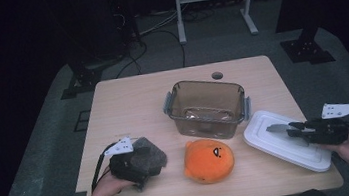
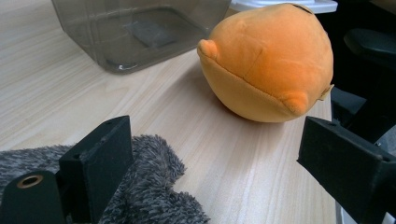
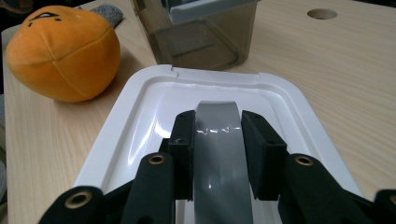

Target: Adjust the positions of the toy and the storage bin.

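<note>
A white lid (image 1: 274,150) lies on the table at the right, with a grey strip (image 3: 219,154) along its middle. My right gripper (image 1: 292,129) is shut on that strip, a pad (image 3: 184,135) pressed to each side of it. An orange plush (image 1: 209,160) sits at the front middle, and it is large ahead of my left gripper (image 2: 217,140). That gripper stands open, one jaw resting on a grey fuzzy cloth (image 2: 154,186) at the front left. A clear grey container (image 1: 206,127) stands open behind the plush.
The wooden table (image 1: 128,103) has a round hole (image 1: 217,75) near its far edge. Cables and a white stand's legs (image 1: 182,31) are on the floor beyond it. The plush (image 3: 60,51) and the container (image 3: 205,32) lie just beyond the lid's rim (image 3: 149,88).
</note>
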Demonstrator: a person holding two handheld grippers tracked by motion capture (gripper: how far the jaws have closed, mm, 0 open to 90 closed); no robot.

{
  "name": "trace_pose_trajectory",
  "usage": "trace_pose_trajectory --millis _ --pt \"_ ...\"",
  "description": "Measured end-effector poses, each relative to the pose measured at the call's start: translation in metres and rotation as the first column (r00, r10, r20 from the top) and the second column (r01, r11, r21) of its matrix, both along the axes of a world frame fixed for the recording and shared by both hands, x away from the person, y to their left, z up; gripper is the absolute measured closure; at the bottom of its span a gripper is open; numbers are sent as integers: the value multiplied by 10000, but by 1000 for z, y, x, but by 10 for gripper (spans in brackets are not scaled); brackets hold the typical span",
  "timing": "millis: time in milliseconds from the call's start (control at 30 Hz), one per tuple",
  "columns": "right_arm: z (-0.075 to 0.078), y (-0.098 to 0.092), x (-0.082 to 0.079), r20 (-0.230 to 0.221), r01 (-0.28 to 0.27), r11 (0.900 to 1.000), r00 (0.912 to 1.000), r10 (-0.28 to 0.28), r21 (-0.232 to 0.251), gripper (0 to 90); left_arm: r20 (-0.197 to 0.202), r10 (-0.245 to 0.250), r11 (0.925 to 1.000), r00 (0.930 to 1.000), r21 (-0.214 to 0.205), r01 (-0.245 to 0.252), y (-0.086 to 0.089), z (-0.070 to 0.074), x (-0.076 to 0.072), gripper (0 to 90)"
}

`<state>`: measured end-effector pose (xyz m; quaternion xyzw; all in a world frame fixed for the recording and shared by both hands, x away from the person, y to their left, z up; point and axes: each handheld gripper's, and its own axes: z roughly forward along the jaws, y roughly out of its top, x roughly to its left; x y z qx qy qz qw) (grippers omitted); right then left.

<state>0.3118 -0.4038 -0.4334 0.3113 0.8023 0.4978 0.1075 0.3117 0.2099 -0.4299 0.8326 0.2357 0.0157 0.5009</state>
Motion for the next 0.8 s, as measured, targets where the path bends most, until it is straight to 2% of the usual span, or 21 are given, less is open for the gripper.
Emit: trace_pose_trajectory --millis 333,800 --pt "-17 6 0 -199 -55 9999 9998 57 99 658 -22 -52 10000 10000 41 52 -1 0 0 93" --pt "-29 9 -3 -359 -58 10000 9993 61 80 656 -41 -108 9999 9999 64 109 -2 -1 0 92"
